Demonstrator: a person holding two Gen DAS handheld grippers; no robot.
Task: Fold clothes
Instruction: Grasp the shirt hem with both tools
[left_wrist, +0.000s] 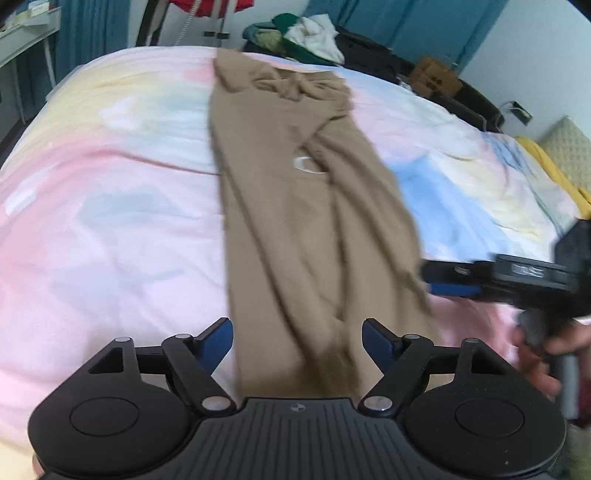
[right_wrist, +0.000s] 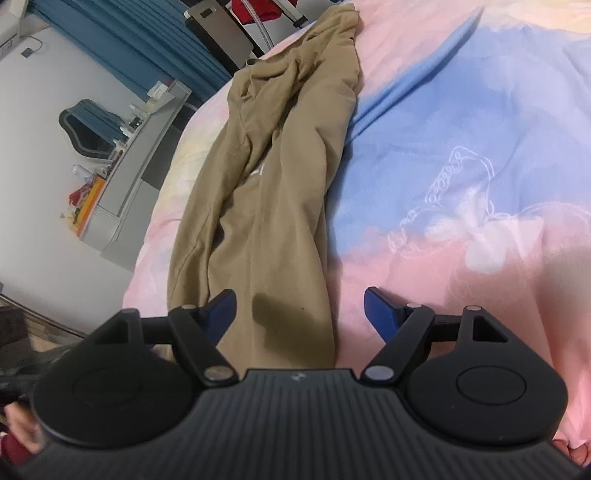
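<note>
Item: tan garment (left_wrist: 295, 206), apparently a hoodie, already narrowed lengthwise into a long strip with its sides turned in. Location: on the bed (left_wrist: 110, 206), running from the near edge toward the far edge, hood end bunched at the far end; laid straight, presumably so a crosswise fold can follow.

Left tongs (left_wrist: 297, 338): spread wide, empty, straddling the strip's near end, poised for a grip on the hem.

Right tongs (right_wrist: 300, 310): likewise spread and empty, over the strip's near right edge, set to share the lift.

Beyond the far edge: heap of clothes (left_wrist: 306, 35), unsorted.
</note>
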